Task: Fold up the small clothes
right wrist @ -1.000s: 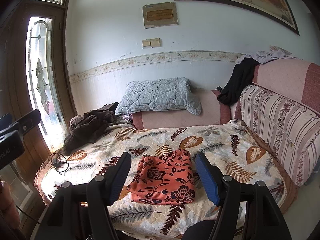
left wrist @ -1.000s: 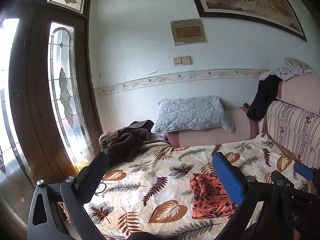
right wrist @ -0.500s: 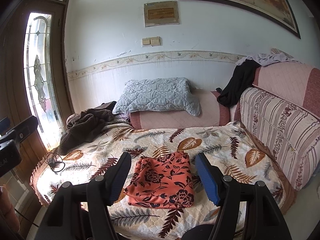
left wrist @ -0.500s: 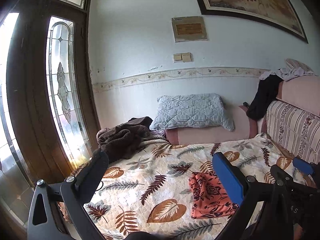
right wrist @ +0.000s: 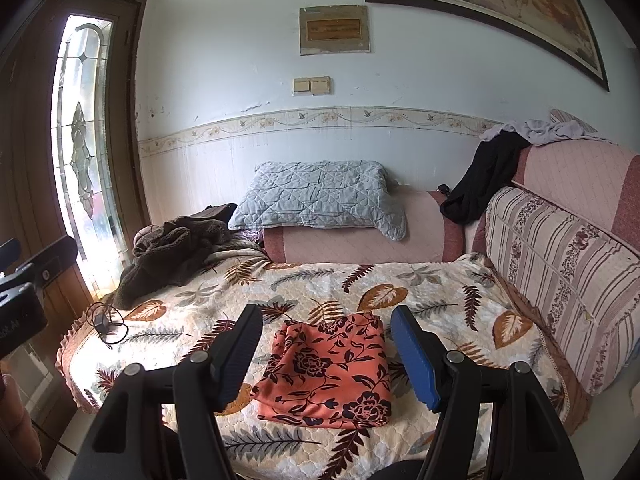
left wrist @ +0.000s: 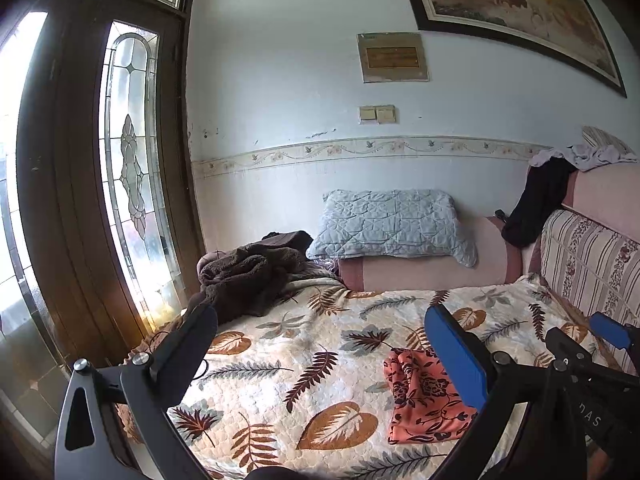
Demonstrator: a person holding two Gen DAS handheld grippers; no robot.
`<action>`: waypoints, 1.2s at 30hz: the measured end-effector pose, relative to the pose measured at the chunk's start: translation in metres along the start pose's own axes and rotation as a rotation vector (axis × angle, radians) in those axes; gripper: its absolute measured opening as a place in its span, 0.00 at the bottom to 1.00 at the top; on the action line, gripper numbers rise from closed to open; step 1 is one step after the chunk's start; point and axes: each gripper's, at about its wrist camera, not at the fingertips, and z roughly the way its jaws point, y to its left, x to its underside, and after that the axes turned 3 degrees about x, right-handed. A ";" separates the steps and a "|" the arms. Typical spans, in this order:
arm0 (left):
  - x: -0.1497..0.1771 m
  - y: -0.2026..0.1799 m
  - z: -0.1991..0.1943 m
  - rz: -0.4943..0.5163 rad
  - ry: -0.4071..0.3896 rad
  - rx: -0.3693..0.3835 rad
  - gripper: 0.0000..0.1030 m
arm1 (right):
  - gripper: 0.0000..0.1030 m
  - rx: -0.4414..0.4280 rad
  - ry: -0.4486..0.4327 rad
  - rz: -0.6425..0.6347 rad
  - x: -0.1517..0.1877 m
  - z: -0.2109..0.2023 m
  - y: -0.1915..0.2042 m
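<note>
Lying flat just ahead of the right gripper (right wrist: 326, 350), framed between its two spread fingers and touching neither, is a folded orange cloth (right wrist: 328, 372) with a smooth sheen and a black rose print; its outline is roughly rectangular, and its left edge is slightly puckered. Both grippers stand with jaws apart and nothing held. One finger of each is matte black and ribbed, the other faced with a blue pad. From the left gripper (left wrist: 320, 350) the cloth (left wrist: 420, 396) sits ahead and to the right, partly hidden behind the blue finger. Beneath it spreads a quilted bedspread (right wrist: 440, 292), cream with brown and grey leaf shapes and a scalloped hem; its near edge is cut off by the gripper frames. Ahead and left lies a tangled black cable (right wrist: 106, 322), its plug hard to make out. Farther left sits a crumpled brown fleece garment (right wrist: 168, 254). Beyond, a grey diamond-quilted pillow (right wrist: 316, 200) rests on a pink bolster. To the right, a black garment (right wrist: 484, 180) drapes over a striped sofa back (right wrist: 560, 264).
</note>
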 end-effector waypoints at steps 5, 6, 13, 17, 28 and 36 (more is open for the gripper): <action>-0.003 0.003 0.000 -0.008 -0.009 -0.001 1.00 | 0.68 0.009 0.019 -0.028 0.003 0.005 0.006; -0.004 0.004 0.000 -0.010 -0.012 -0.003 1.00 | 0.68 0.011 0.020 -0.028 0.003 0.005 0.006; -0.009 0.008 -0.004 -0.028 -0.033 0.009 1.00 | 0.68 0.036 0.005 -0.015 -0.004 -0.001 -0.002; -0.010 0.009 0.004 -0.038 -0.027 0.010 1.00 | 0.68 0.040 0.005 -0.026 -0.008 0.003 0.001; -0.003 0.003 0.046 -0.034 0.039 -0.008 1.00 | 0.68 -0.008 0.055 -0.052 -0.008 0.054 0.014; -0.001 -0.008 0.089 -0.016 0.082 0.015 1.00 | 0.68 -0.042 0.103 -0.057 -0.007 0.106 0.016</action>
